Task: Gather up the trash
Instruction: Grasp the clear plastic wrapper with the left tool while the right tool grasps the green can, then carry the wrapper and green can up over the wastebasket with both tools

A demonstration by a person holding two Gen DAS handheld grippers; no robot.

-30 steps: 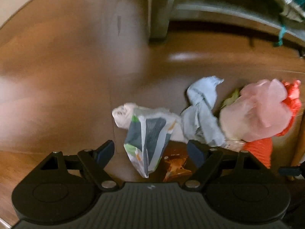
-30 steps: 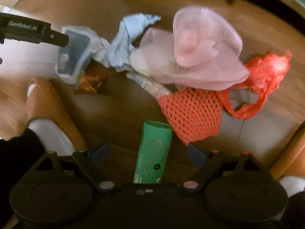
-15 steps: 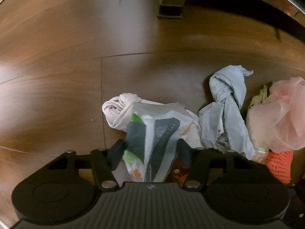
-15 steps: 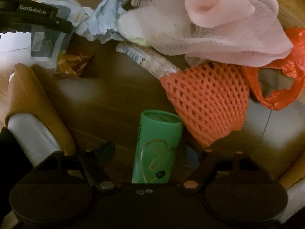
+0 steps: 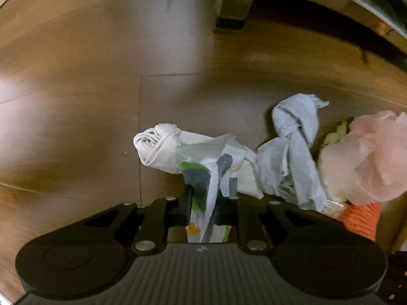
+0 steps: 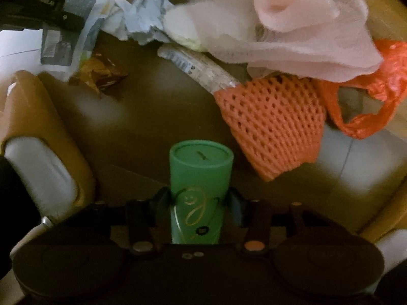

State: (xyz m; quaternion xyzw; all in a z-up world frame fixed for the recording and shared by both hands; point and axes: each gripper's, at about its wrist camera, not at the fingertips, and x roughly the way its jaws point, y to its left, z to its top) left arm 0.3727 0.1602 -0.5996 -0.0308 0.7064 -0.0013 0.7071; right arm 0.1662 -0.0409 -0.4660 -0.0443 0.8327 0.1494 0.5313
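Left claw (image 5: 202, 204) grips the printed wrapper (image 5: 207, 178); right claw (image 6: 197, 203) grips the green tube (image 6: 199, 178). Bare wooden floor (image 5: 76, 101) lies open leftward.

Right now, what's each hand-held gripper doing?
Left hand-held gripper: closed on the printed plastic wrapper.
Right hand-held gripper: closed on the green cardboard tube.

The wooden floor (image 5: 76, 81) is smooth with a glossy sheen. The printed plastic wrapper (image 5: 211, 178) looks thin and crinkled. The green tube (image 6: 199, 175) seems matt cardboard. The orange foam net (image 6: 272, 124) is rough, open mesh; the pink foam sheet (image 6: 300, 25) is soft and matt.
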